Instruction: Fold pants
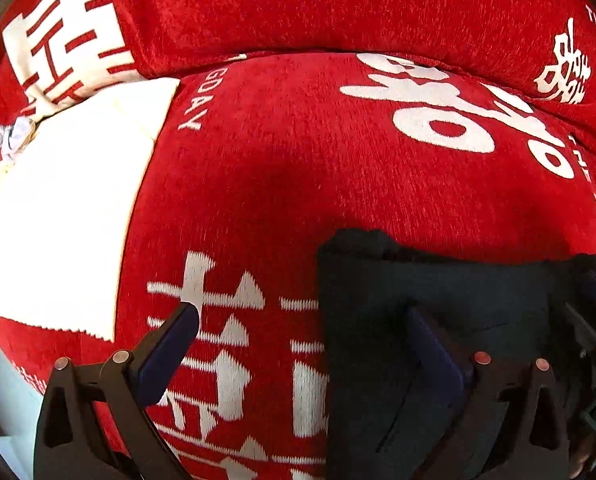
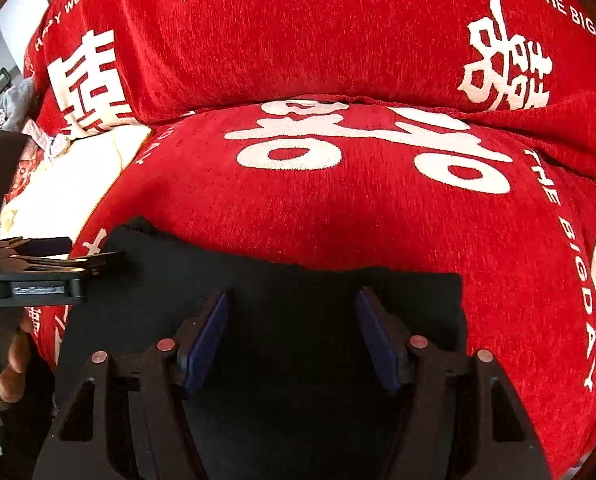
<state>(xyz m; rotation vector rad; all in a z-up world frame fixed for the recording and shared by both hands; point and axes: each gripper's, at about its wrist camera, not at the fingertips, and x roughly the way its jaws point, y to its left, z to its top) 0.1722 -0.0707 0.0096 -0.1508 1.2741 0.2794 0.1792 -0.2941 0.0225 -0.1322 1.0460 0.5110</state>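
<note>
Black pants [image 2: 298, 320] lie folded flat on a red sofa seat cover [image 2: 377, 220] with white characters. In the left wrist view the pants [image 1: 437, 300] fill the lower right. My left gripper [image 1: 301, 320] is open, its left finger over red cover, its right finger [image 1: 429, 344] over the pants' left edge. My right gripper [image 2: 292, 320] is open, both blue-padded fingers just above the pants' middle, holding nothing. The left gripper [image 2: 58, 268] also shows side-on at the pants' left edge in the right wrist view.
A red back cushion [image 2: 317, 40] with white lettering rises behind the seat. A cream white cloth [image 1: 58, 220] lies on the seat to the left, with a heap of grey and pink clothing [image 2: 14, 112] beyond it. The sofa's front edge is near the bottom.
</note>
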